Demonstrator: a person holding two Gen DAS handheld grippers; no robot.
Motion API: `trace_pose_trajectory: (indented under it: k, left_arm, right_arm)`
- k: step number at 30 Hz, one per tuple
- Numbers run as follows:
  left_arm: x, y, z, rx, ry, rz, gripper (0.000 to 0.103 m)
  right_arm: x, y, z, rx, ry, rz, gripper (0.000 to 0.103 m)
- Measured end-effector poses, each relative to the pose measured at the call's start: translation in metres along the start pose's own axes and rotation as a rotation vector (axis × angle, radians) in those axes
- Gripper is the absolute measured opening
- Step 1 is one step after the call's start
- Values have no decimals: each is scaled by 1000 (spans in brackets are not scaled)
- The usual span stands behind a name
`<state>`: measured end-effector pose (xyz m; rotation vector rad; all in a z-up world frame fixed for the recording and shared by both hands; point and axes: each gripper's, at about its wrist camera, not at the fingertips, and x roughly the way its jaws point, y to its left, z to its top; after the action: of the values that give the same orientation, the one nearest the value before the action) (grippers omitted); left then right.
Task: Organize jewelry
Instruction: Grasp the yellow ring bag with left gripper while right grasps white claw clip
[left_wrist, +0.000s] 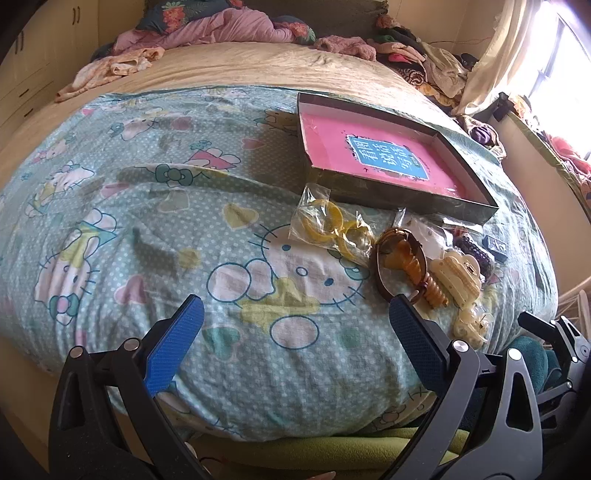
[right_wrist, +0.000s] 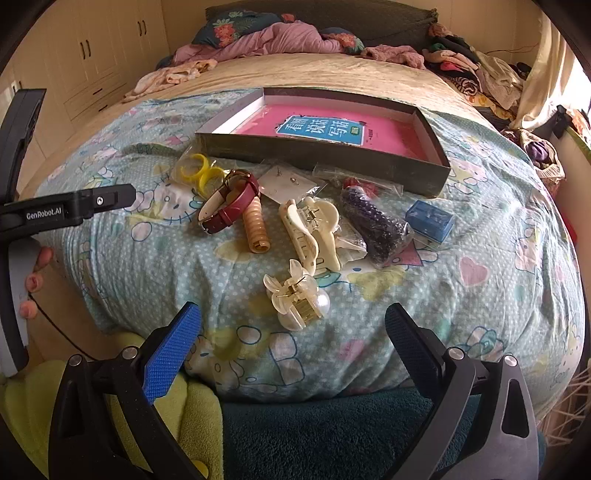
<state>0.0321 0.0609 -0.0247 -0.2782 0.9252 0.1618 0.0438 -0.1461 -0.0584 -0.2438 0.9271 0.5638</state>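
Note:
Jewelry lies loose on the Hello Kitty blanket (right_wrist: 461, 295) in front of a shallow dark box (right_wrist: 332, 155) with a pink book inside. I see a bag of yellow rings (right_wrist: 199, 171), a red-strapped watch (right_wrist: 231, 206), a tan spiral clip (right_wrist: 256, 227), a large cream claw clip (right_wrist: 312, 232), a small pearl claw clip (right_wrist: 295, 299), a bag of dark beads (right_wrist: 373, 227) and a small blue box (right_wrist: 430, 221). My right gripper (right_wrist: 293, 339) is open and empty just below the pearl clip. My left gripper (left_wrist: 295, 332) is open and empty, left of the pile (left_wrist: 424, 262).
The box also shows in the left wrist view (left_wrist: 406, 199). Heaped clothes (right_wrist: 472, 74) and pillows (right_wrist: 258, 33) lie at the far end of the bed. Wardrobes (right_wrist: 92, 55) stand left, a curtained window (left_wrist: 546, 66) right. The left tool's body (right_wrist: 66, 208) shows at the right wrist view's left.

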Motion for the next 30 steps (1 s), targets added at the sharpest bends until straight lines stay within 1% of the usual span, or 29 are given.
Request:
trace_pose_trajectory:
  k: [4, 6, 8, 10, 11, 13, 15, 16, 19, 20, 22, 23, 24, 26, 27, 30]
  left_arm:
    - [14, 8, 8, -15, 7, -13, 94]
    - [24, 11, 13, -17, 8, -18, 94]
    - [36, 14, 18, -17, 33, -15, 94]
    - [47, 15, 22, -13, 38, -21, 94]
    - [52, 15, 24, -14, 44, -16, 94]
    - [61, 16, 29, -19, 45, -37, 94]
    - [68, 14, 33, -5, 42, -40, 94]
    - [71, 12, 35, -1, 45, -44, 94]
    - [78, 5, 40, 23, 35, -58, 94]
    - [80, 3, 42, 29, 28, -60, 94]
    - [83, -2, 43, 44, 24, -67, 93]
    - [85, -4, 45, 55, 23, -72, 90]
    - [87, -7, 44, 72, 21, -74, 78]
    - [87, -14, 42, 96, 16, -83, 67]
    - [88, -16, 42, 104, 12, -100, 55]
    - [87, -19, 42, 123, -8, -95, 49]
  right_arm:
    - [18, 2, 3, -21, 50, -1, 99]
    - [24, 1, 4, -14, 54, 10, 99]
    - [30, -1, 6, -16, 63, -3, 98]
    - [35, -3, 10, -24, 63, -15, 96]
    - [37, -5, 11, -23, 64, -16, 93]
    - [43, -8, 14, -18, 89, -4, 76]
    - [48, -8, 15, -24, 104, -2, 72]
    - [50, -8, 13, -30, 113, -9, 68]
    - [52, -8, 10, -47, 107, -17, 59]
    - [51, -10, 10, -43, 102, -4, 56]
    - [49, -11, 9, -31, 95, 25, 41]
    - [48, -12, 9, -27, 92, 32, 41]
    - [46, -12, 8, -28, 84, 31, 41]
    - [42, -12, 6, -35, 72, 35, 41]
    - [40, -13, 6, -29, 67, 41, 41]
    - [31, -18, 5, -1, 40, 55, 41]
